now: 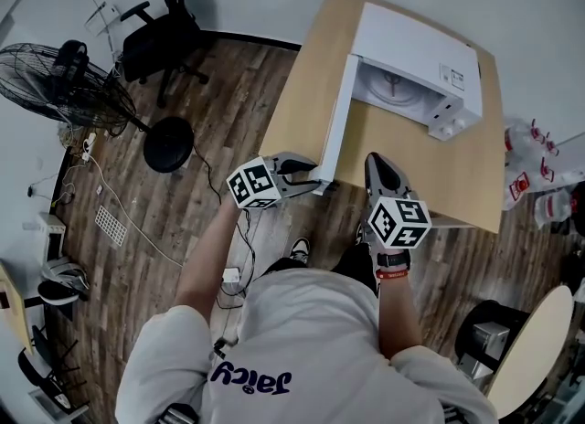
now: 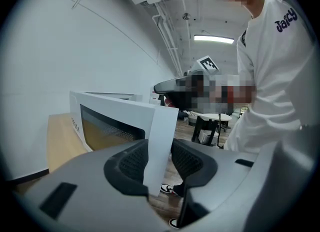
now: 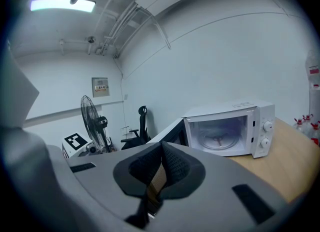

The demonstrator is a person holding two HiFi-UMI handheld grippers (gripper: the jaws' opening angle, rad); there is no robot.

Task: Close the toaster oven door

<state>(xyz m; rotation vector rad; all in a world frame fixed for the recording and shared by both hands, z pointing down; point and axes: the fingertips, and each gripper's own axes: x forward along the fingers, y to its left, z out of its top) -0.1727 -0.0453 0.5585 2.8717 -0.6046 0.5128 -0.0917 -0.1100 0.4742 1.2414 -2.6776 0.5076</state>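
— What can we read here?
— Only "Jaicy", in dark letters on the white shirt [image 2: 280, 76].
— And the rest?
— The wall sign [image 3: 100, 87] and the label [image 1: 454, 78] on the toaster oven [image 1: 411, 43] are too small for us.

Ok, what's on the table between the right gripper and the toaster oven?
Nothing; the head view shows only bare wooden table between the right gripper and the toaster oven.

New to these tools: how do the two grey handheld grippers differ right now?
The left gripper clamps the free edge of the white oven door; the right gripper has its jaws together on nothing. The left hangs beside the light wooden table; the right reaches over it. Both bear a marker cube.
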